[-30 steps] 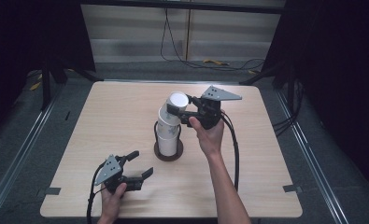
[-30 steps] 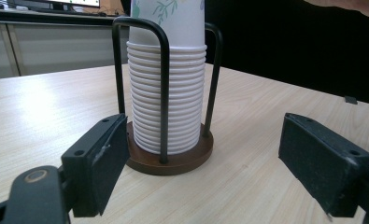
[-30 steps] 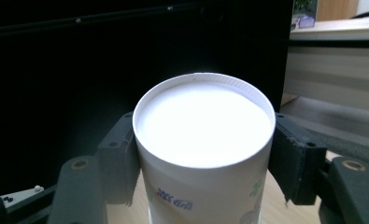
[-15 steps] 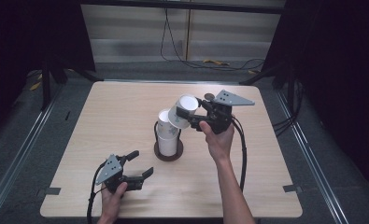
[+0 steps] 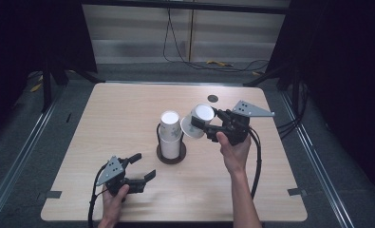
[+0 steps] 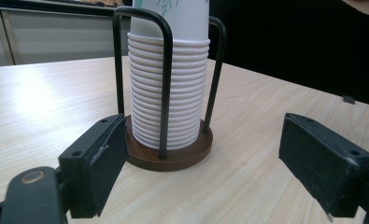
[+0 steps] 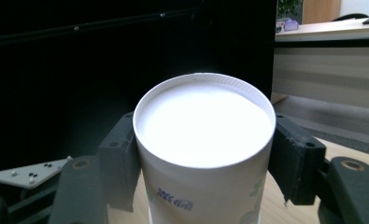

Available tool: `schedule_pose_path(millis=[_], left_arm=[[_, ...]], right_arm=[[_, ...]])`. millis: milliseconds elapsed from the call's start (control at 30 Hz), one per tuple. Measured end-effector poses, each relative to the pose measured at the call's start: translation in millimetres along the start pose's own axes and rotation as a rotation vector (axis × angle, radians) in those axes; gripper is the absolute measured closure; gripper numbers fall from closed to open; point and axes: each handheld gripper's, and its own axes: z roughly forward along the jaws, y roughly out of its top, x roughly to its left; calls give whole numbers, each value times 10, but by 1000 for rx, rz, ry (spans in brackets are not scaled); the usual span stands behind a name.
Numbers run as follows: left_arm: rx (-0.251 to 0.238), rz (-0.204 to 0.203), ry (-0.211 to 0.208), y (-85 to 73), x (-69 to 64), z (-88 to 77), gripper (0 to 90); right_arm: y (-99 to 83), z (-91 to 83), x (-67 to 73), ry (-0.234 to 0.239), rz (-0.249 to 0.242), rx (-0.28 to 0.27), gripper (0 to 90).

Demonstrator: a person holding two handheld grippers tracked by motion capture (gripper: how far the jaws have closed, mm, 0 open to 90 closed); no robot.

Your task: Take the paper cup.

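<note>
Pinching one paper cup bottom-up between the pads, right gripper held above the table, just right of the wire cup holder and clear of the nested cup stack. Step in hand, by judgement: carrying off a cup drawn from the stack. Next move likely calling for righting the tilted cup and setting it on bare tabletop. Left gripper, jaws spread and empty, low before the holder's base.

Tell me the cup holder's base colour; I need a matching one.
Dark brown base, with black wire uprights; clearest in the left gripper view.
</note>
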Motion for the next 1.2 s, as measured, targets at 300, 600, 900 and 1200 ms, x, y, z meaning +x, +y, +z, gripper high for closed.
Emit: schedule_pose_path(millis=[300, 600, 900, 1200], left_arm=[[20, -12, -41, 9, -7, 33, 154], [45, -12, -72, 101, -56, 67, 157], [78, -14, -121, 87, -112, 121, 157], [72, 20, -144, 239, -171, 157, 157]], right_arm=[[-140, -28, 45, -4, -17, 56, 339], [-334, -1, 117, 33, -11, 97, 340], [-441, 62, 150, 66, -10, 127, 340], [-530, 88, 184, 106, -4, 138, 341]])
